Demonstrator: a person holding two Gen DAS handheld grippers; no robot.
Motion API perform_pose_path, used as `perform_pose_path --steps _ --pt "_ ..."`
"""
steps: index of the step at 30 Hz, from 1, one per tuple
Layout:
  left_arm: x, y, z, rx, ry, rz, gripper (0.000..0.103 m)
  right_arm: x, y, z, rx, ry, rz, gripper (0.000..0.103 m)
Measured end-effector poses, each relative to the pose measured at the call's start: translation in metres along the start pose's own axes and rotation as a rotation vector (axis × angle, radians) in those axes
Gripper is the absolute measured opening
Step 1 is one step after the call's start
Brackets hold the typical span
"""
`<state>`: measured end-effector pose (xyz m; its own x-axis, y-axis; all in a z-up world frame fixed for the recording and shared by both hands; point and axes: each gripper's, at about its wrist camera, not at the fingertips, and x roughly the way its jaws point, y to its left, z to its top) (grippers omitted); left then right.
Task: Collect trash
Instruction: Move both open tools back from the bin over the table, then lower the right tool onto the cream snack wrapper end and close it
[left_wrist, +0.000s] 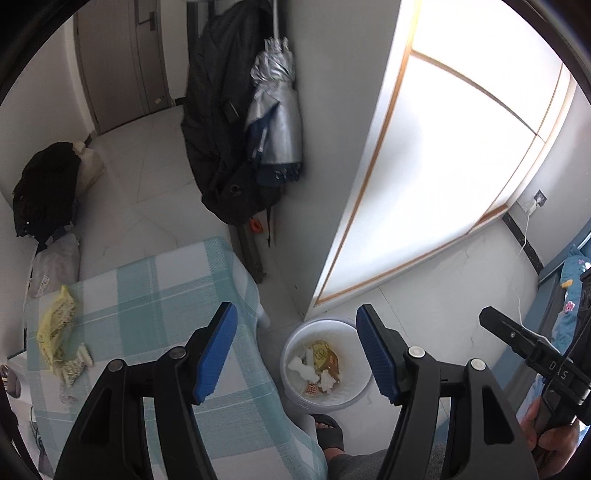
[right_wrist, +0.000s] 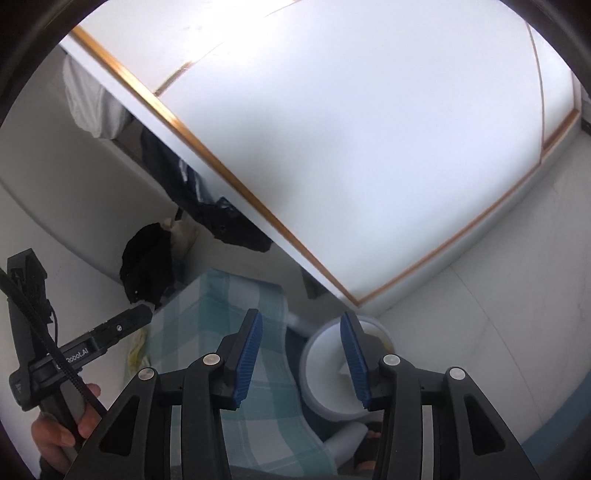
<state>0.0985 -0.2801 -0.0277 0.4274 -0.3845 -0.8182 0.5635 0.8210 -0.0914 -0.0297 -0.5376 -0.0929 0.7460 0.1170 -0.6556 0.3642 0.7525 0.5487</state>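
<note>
both hand-held grippers (left_wrist: 297, 352) (right_wrist: 301, 356) gape empty above the trash bin (left_wrist: 347, 397); yellow wrapper (left_wrist: 55, 326) far left.

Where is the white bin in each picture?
Left wrist: the bin is low, just right of centre, on the floor, with wrappers inside.
Right wrist: the bin is low, right of centre, partly behind the right finger.
Shared landmark: the checked tablecloth lies just left of it in both.
</note>
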Motion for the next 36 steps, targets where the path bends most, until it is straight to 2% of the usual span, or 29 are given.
perform_pose_path --steps 1,2,3,6,12,14,20,23,26,30,36 --pt "-0.010 0.009 0.001 -0.015 -0.020 0.008 0.068 -0.005 0.014 0.004 -0.026 -0.015 0.005 0.045" --pt "-0.016 0.014 0.000 -0.029 -0.037 0.012 0.076 -0.010 0.022 0.008 -0.043 -0.027 0.013 0.046" --pt "-0.022 0.021 0.000 -0.041 -0.052 0.019 0.079 -0.014 0.033 0.011 -0.059 -0.042 0.024 0.048" --pt "-0.041 0.041 -0.001 -0.068 -0.102 0.042 0.080 -0.022 0.066 0.016 -0.102 -0.080 0.053 0.056" --pt "-0.080 0.090 -0.012 -0.139 -0.179 0.100 0.082 -0.019 0.133 0.009 -0.215 -0.097 0.090 0.059" --pt "-0.090 0.108 -0.017 -0.175 -0.210 0.152 0.090 -0.013 0.154 0.002 -0.239 -0.076 0.097 0.064" --pt "-0.104 0.161 -0.035 -0.263 -0.249 0.208 0.090 0.002 0.200 -0.017 -0.313 -0.050 0.121 0.068" --pt "-0.107 0.177 -0.043 -0.276 -0.289 0.248 0.090 0.018 0.219 -0.026 -0.335 -0.023 0.131 0.074" --pt "-0.106 0.196 -0.050 -0.277 -0.316 0.289 0.090 0.037 0.237 -0.038 -0.365 0.012 0.135 0.075" --pt "-0.103 0.223 -0.057 -0.303 -0.313 0.314 0.090 0.059 0.263 -0.056 -0.426 0.036 0.137 0.081" --pt "-0.098 0.279 -0.070 -0.388 -0.306 0.305 0.092 0.103 0.298 -0.077 -0.514 0.094 0.105 0.082"
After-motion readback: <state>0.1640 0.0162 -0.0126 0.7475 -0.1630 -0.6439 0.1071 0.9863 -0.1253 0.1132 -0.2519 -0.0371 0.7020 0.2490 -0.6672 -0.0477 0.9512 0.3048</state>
